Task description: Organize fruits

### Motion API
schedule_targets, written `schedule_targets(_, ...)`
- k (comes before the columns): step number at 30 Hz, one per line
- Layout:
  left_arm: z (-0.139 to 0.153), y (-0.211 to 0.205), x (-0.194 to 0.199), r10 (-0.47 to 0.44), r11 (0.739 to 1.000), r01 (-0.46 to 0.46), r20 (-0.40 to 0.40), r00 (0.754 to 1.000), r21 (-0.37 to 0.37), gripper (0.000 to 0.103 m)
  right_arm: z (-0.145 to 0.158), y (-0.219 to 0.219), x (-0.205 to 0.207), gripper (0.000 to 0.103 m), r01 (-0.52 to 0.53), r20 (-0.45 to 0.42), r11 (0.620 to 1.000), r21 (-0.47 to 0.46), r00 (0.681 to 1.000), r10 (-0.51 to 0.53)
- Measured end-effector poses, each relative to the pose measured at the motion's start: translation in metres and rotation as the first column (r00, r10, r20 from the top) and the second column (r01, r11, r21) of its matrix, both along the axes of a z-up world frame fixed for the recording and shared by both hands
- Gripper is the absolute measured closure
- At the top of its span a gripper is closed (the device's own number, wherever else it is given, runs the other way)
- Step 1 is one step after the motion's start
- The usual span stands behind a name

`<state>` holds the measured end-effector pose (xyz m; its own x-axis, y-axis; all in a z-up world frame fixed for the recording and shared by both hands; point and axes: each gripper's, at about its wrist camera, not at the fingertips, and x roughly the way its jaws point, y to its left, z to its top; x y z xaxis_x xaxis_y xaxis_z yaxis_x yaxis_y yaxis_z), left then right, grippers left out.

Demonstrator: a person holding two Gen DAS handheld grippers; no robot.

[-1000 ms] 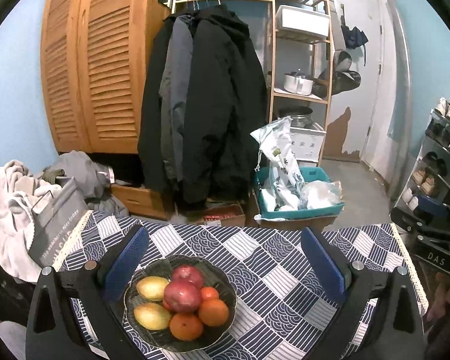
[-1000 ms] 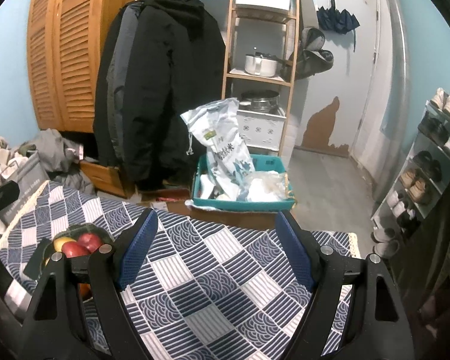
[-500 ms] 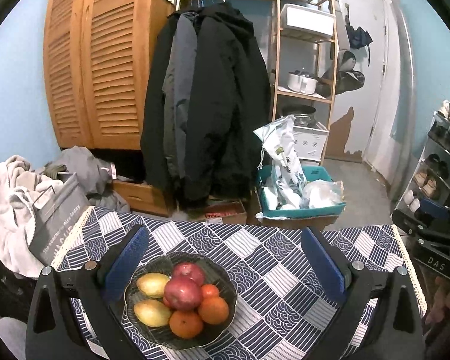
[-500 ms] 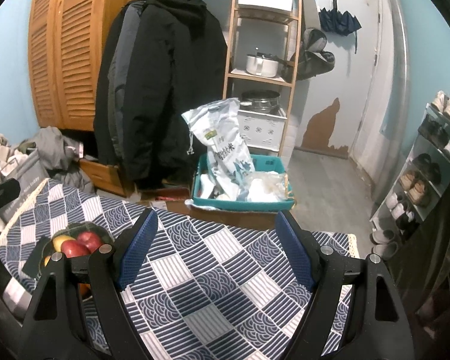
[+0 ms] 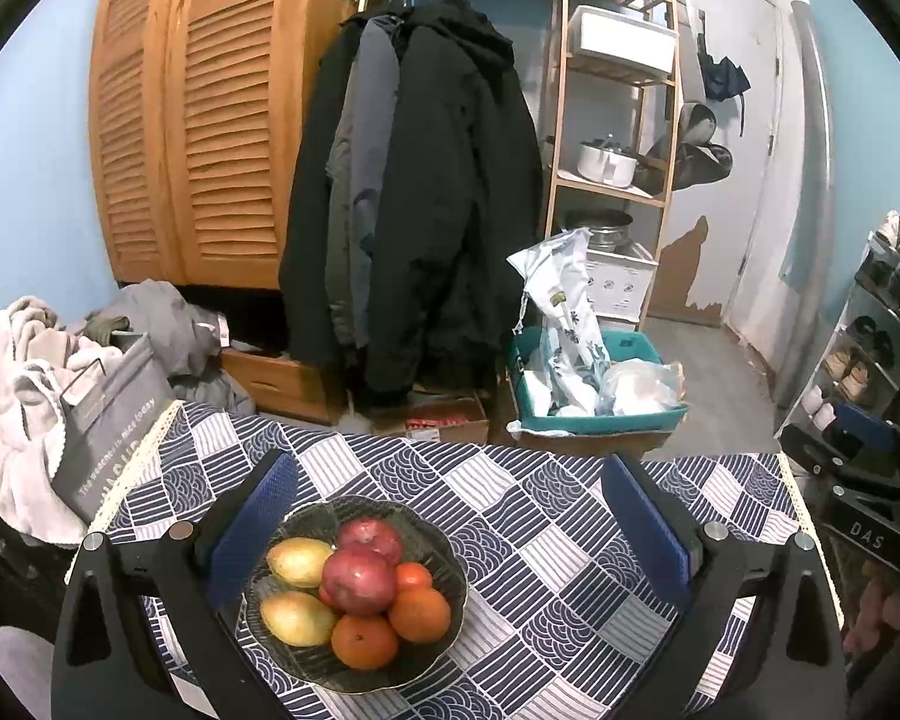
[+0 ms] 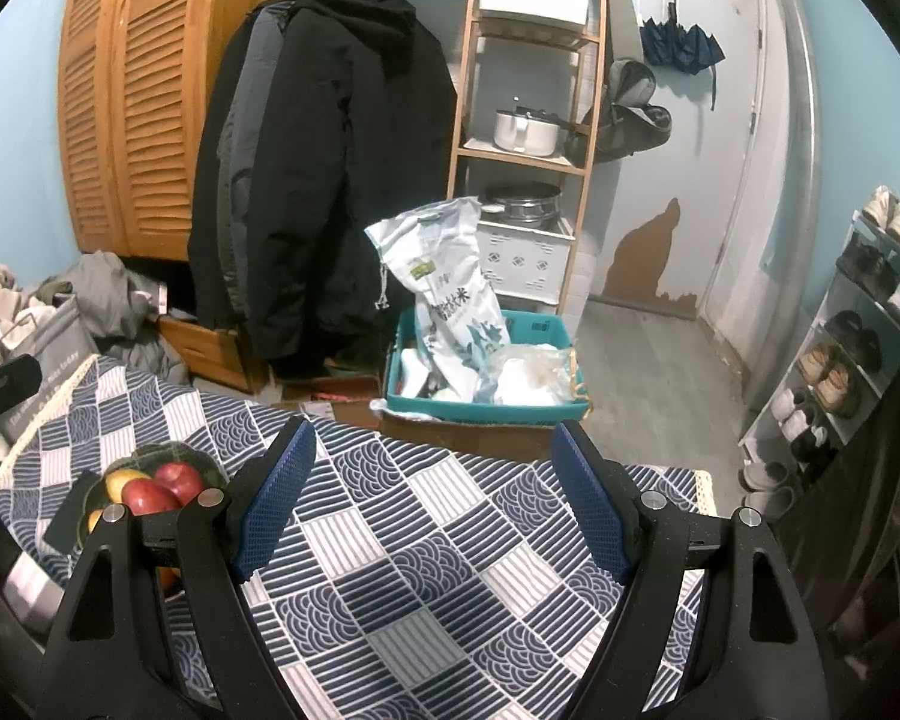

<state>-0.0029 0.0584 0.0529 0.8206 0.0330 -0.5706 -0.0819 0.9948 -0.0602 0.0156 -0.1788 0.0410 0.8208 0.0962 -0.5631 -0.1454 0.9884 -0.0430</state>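
A dark glass bowl [image 5: 438, 546] stands on the blue-and-white patterned tablecloth [image 5: 540, 516]. It holds two red apples [image 5: 357, 579], two yellow mangoes [image 5: 297, 618] and several oranges [image 5: 363, 642]. My left gripper [image 5: 447, 516] is open above the table, the bowl lying between its blue pads near the left one. My right gripper [image 6: 429, 498] is open over bare cloth, empty. In the right wrist view the bowl [image 6: 198, 459] sits far left, partly hidden by the left finger [image 6: 270, 498], with apples [image 6: 150, 495] showing.
The table's far edge drops to the floor, where a teal bin [image 5: 594, 414] holds bags. Hanging coats [image 5: 414, 210], a wooden shelf rack [image 5: 612, 138], a shoe rack [image 6: 858, 336] and a laundry pile [image 5: 24, 372] with a grey bag [image 5: 114, 420] surround the table.
Both views have tilted slightly upward and shifted a little; the bowl and fruit stay in place. Both grippers remain open.
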Motion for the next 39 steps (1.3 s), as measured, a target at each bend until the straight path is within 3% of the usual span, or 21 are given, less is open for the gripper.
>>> schedule_targets(39, -0.0007, 0.0005, 0.0026, 0.04, 0.999, -0.04, -0.036, 0.999, 0.012, 0.001, 0.0013, 0.003, -0.0001, 0.023, 0.0, -0.002, 1.0, -0.004, 1.0, 0.0)
